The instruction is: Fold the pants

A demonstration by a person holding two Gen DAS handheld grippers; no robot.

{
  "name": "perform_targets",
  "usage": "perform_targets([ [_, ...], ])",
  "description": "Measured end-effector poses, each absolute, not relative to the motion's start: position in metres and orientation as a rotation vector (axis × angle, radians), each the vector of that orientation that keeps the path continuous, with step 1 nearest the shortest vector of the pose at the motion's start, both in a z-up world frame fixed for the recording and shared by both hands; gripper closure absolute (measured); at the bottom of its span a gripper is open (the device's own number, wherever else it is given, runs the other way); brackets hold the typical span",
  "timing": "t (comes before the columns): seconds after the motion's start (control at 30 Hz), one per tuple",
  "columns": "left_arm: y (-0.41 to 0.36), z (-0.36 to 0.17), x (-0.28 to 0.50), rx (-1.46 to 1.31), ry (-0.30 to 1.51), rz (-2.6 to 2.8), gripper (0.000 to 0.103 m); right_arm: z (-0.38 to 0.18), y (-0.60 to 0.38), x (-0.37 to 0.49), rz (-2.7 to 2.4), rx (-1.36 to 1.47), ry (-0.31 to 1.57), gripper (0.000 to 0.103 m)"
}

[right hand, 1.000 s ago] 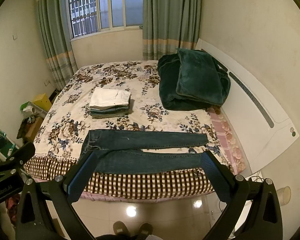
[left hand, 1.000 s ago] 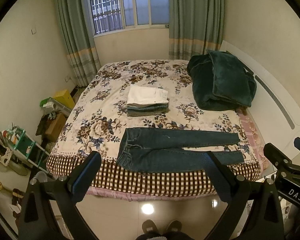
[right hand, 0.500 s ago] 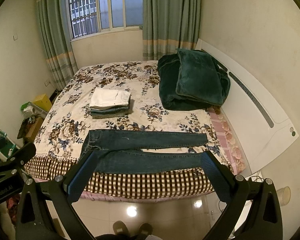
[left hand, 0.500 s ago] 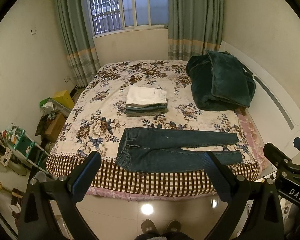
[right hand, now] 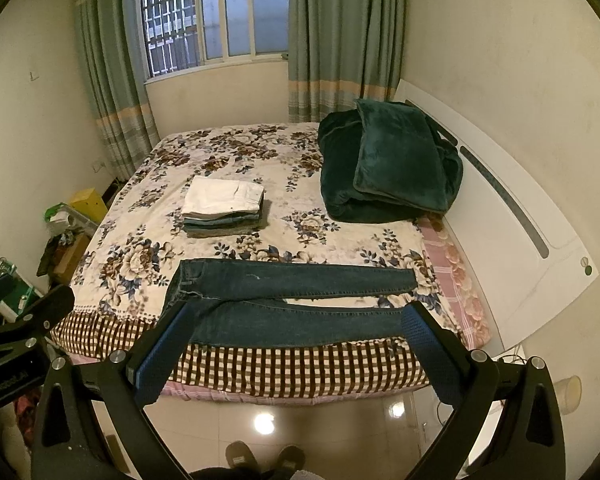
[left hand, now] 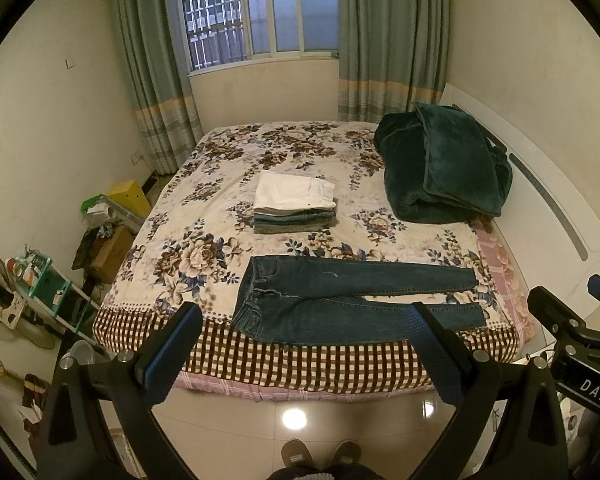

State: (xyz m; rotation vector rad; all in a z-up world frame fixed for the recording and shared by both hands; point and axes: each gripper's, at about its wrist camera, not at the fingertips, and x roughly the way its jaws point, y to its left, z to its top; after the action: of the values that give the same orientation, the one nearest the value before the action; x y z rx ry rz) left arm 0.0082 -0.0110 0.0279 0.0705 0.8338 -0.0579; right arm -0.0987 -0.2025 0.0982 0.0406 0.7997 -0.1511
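The floral bed bears jeans, folded stack, green blanket.

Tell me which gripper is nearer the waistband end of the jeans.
Left, by a small margin. The left gripper hangs open before the jeans toward their waistband; the right gripper hangs open farther toward the leg cuffs.

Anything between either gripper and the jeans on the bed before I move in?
Nothing visible. The jeans lie flat along the bed's near edge, with open air between them and both open grippers, left gripper and right gripper. The folded stack and green blanket sit farther back.
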Motion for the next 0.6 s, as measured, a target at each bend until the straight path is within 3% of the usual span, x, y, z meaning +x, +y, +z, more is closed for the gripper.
perform_targets([
  [0.6, -0.0087, 0.029, 0.0047, 0.069, 0.83, -0.06, 0.0, 0.1016, -0.1963, -0.0983, -0.141, 0.046, 0.803, 0.0],
])
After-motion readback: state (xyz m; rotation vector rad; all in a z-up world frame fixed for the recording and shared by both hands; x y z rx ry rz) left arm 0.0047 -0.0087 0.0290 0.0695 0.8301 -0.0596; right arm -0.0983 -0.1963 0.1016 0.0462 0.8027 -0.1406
